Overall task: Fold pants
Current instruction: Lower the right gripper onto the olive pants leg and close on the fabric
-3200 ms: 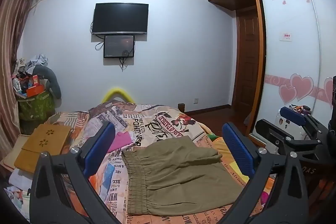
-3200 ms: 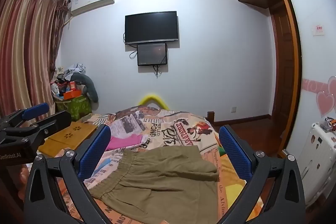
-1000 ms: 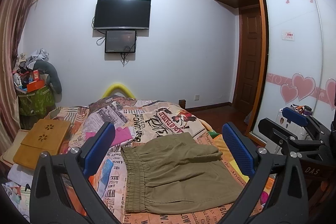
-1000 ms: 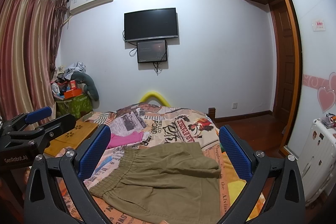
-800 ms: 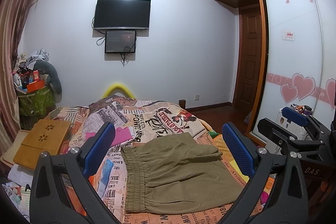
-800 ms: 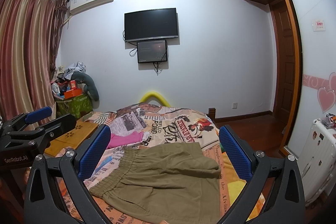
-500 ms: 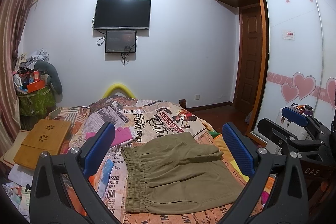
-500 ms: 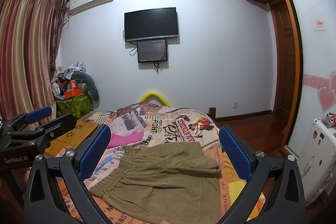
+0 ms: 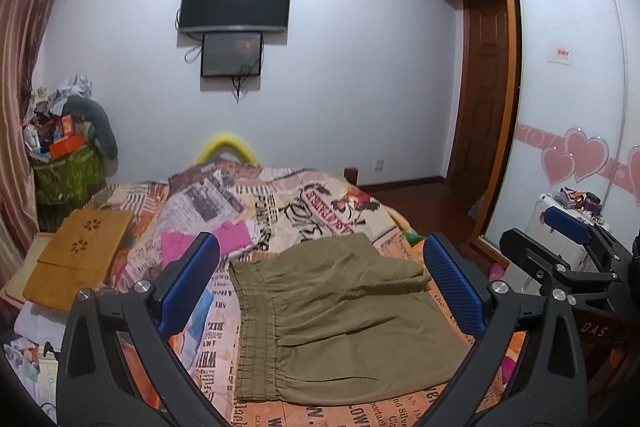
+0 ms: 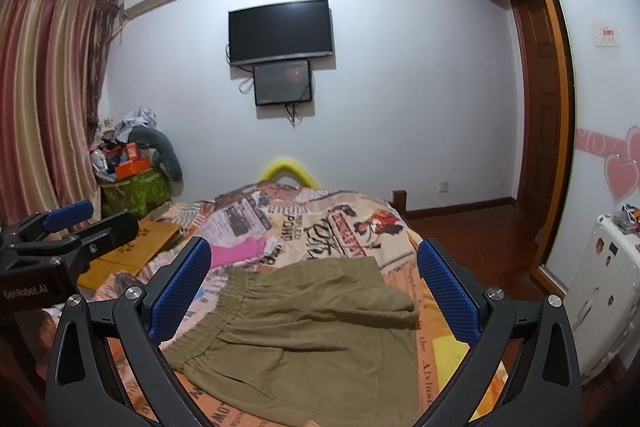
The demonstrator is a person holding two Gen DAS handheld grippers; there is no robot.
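Barely anything has moved since a few seconds back: both cameras tipped down a touch, and the pants sit exactly where they did. We've got the left gripper (image 9: 320,291) hanging above the near end of the bed with its blue pads spread wide and nothing between them. Same deal with the right gripper (image 10: 314,293): jaws wide apart, empty, hovering off the cloth.

Working outward from there, the olive pants (image 9: 336,319) lie on the newspaper-print bedspread (image 9: 304,203), elastic waistband toward the pants' left side and the leg part doubled back over the top, so they already look like a compact block. Beyond the pants, farther up the bedspread, there's a pink cloth (image 9: 236,233), and off to the pants' left a wooden lap tray (image 9: 80,259).

Our read: one or two folds look done and neither gripper is touching fabric, so we're either finished or one last fold from it. Can't tell which.
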